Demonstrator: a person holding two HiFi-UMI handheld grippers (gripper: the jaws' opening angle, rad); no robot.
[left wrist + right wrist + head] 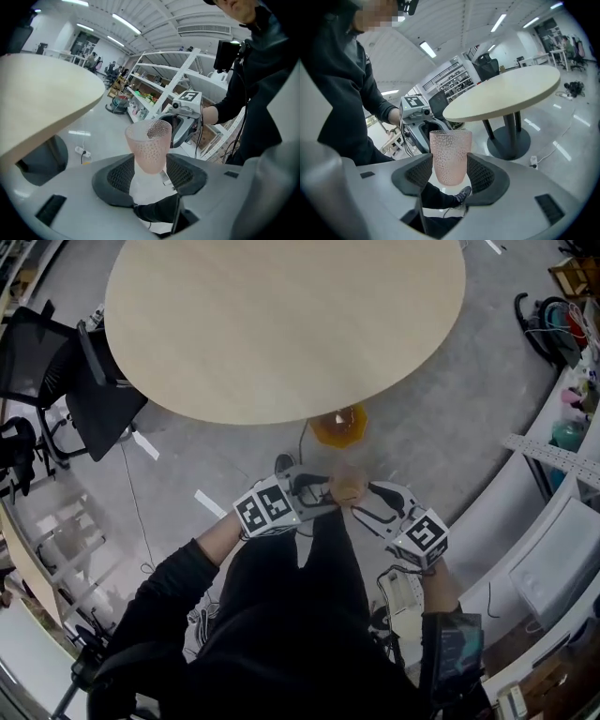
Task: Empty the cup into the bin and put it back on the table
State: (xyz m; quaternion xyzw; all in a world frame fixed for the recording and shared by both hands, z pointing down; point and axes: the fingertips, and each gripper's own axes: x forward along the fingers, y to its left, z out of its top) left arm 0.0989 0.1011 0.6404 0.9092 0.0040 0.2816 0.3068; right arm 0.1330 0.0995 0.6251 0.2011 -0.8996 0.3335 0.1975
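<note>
A pink, dimpled, see-through cup [349,486] hangs in the air between both grippers, in front of the person and off the table. In the left gripper view the cup [149,146] stands slightly tilted between the jaws, with both pads against its lower part. The right gripper view shows the cup [450,157] upright, flanked by both pads. My left gripper [330,495] and right gripper [366,493] meet at it from opposite sides. I see nothing inside the cup. An orange bin [337,426] stands on the floor just beyond, half under the round table [281,324].
A black office chair [84,381] stands at the table's left. White shelving [562,521] runs along the right side. The table's dark pedestal base [508,138] and a power strip [82,151] with cable are on the grey floor.
</note>
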